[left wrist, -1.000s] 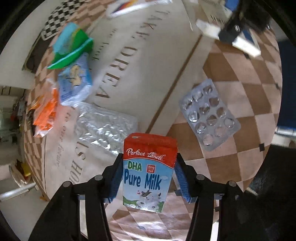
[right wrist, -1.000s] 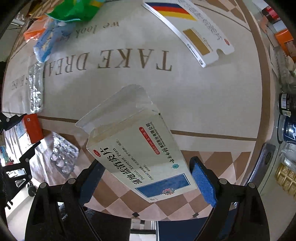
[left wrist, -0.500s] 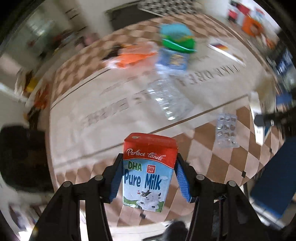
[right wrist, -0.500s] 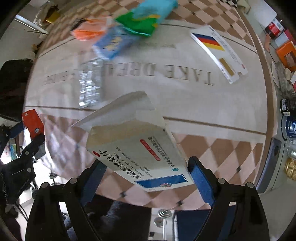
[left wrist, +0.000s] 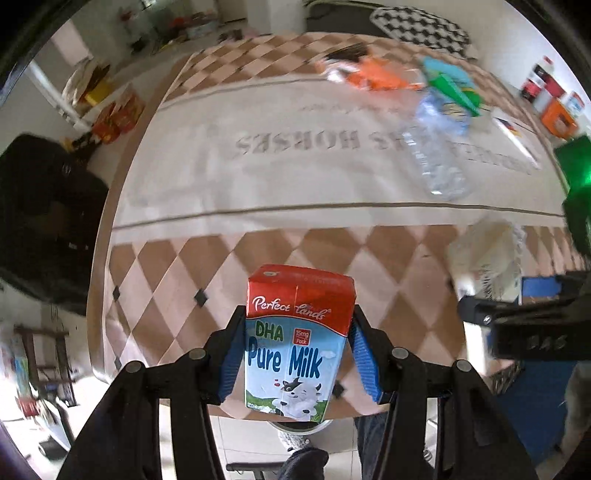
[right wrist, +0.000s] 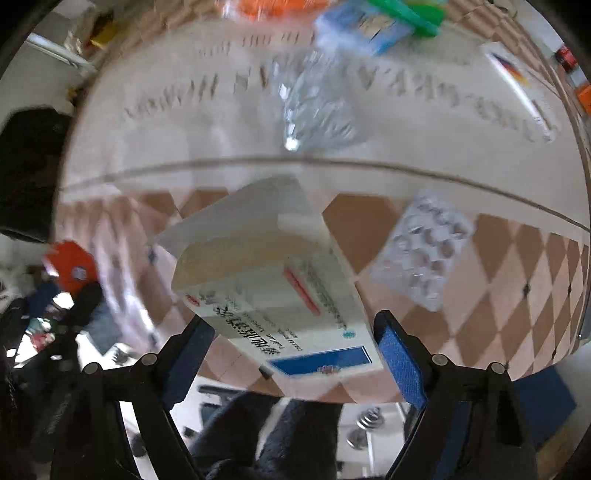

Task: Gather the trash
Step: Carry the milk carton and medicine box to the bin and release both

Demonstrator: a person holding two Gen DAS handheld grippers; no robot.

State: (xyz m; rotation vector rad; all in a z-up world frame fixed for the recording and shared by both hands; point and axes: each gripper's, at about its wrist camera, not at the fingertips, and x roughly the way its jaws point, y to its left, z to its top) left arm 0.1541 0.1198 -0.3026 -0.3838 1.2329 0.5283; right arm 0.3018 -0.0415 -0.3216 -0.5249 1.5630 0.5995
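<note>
My left gripper (left wrist: 295, 350) is shut on a red and blue "Pure Milk" carton (left wrist: 295, 339), held upright above the table's near edge. My right gripper (right wrist: 295, 343) is shut on a white medicine box (right wrist: 273, 280) with an open flap, tilted above the near edge; it also shows blurred in the left wrist view (left wrist: 487, 258). On the table lie a crushed clear plastic bottle (left wrist: 436, 155), an empty blister pack (right wrist: 424, 251), an orange wrapper (left wrist: 373, 74), a blue pouch (right wrist: 362, 22) and a green wrapper (left wrist: 454, 85).
The table (left wrist: 258, 206) has a beige cloth with a checkered border. A flat white card box (right wrist: 517, 85) lies at the far right. A black bag (left wrist: 40, 221) stands left of the table. Floor and clutter lie below the near edge.
Both grippers have pulled back toward the table's near edge and swung left, still holding the carton and the box. The views are motion-blurred.
</note>
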